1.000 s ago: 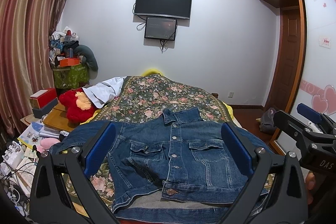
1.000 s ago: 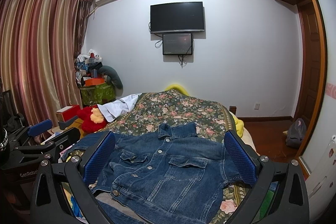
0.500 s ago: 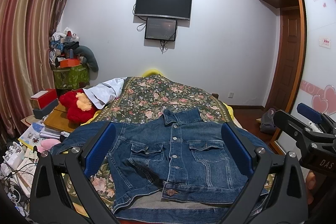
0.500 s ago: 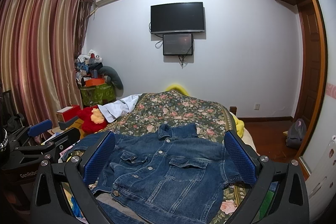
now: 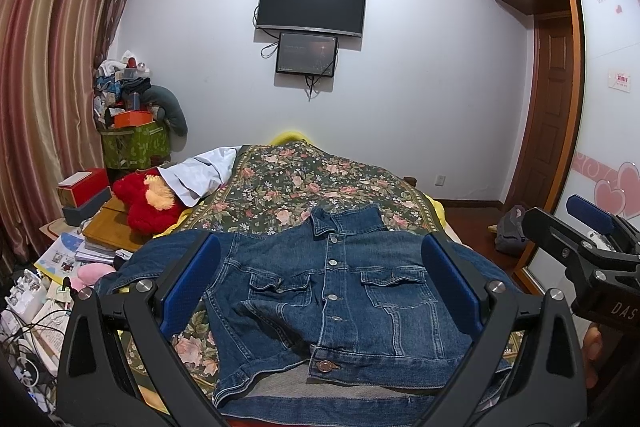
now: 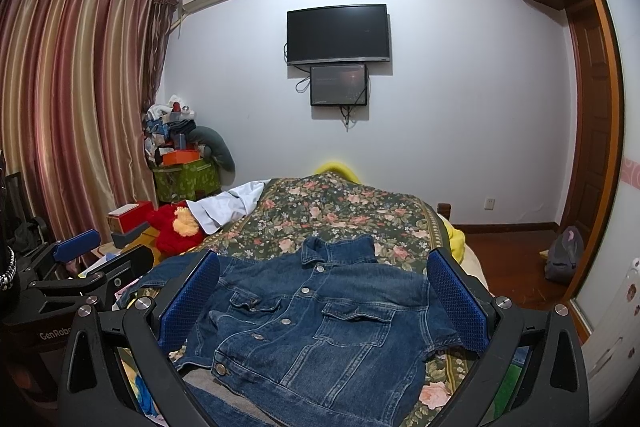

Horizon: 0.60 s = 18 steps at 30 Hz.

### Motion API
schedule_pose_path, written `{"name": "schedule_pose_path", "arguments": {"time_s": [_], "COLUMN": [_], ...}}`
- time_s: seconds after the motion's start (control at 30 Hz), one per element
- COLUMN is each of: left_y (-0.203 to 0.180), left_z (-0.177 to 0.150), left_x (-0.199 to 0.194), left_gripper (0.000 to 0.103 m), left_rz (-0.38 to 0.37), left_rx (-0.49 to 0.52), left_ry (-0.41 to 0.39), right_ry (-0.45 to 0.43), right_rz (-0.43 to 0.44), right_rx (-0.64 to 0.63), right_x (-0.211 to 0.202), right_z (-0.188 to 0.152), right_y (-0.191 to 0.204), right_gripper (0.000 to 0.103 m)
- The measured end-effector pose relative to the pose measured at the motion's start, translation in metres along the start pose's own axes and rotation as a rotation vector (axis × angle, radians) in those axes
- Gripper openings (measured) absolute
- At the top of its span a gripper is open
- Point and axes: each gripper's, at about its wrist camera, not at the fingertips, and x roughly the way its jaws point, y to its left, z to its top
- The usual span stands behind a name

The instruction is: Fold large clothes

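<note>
from the left wrist view, the left tool [image 5: 320, 287] hangs over the near end of the bed [image 5: 320, 187] with its two blue-padded fingers [image 5: 190, 289] spread wide and nothing between them. the denim jacket [image 5: 340, 299] lies front up on the floral bedspread, collar pointing to the far wall, buttons running down its middle, and it sits below and just beyond the fingers, framed in the gap, apart from both pads. its lower hem on the left side is turned up and rumpled, showing a paler lining near the camera. the right tool [image 5: 588, 227] shows at the right edge of this view, off the jacket's right side, and from here i cannot tell how far it is spread. a red plush toy [image 5: 148, 203] lies beside the bed on the left. from the right wrist view, the right tool [image 6: 324, 301] is also spread wide and holds nothing, its fingers [image 6: 456, 303] flanking the jacket [image 6: 316, 323], which lies slightly askew beneath and ahead of them. one sleeve trails off to the left, toward the left tool [image 6: 80, 267], which sits beside the bed's left edge. a dark television [image 6: 338, 34] hangs on the far wall above a smaller screen.
</note>
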Motion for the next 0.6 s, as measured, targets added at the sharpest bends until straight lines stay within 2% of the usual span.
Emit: {"name": "schedule_pose_path", "arguments": {"time_s": [0.33, 0.6], "left_y": [0.002, 0.021], "left_z": [-0.002, 0.004], "left_x": [0.001, 0.019], "left_gripper": [0.101, 0.101], "left_rz": [-0.001, 0.012], "left_rx": [-0.002, -0.015], "left_ry": [0.006, 0.008], "right_ry": [0.008, 0.022], "right_rz": [0.0, -0.022], "right_rx": [0.005, -0.003], "right_x": [0.004, 0.032], "right_z": [0.001, 0.004], "right_y": [0.0, -0.008], "right_gripper": [0.103, 0.103]}}
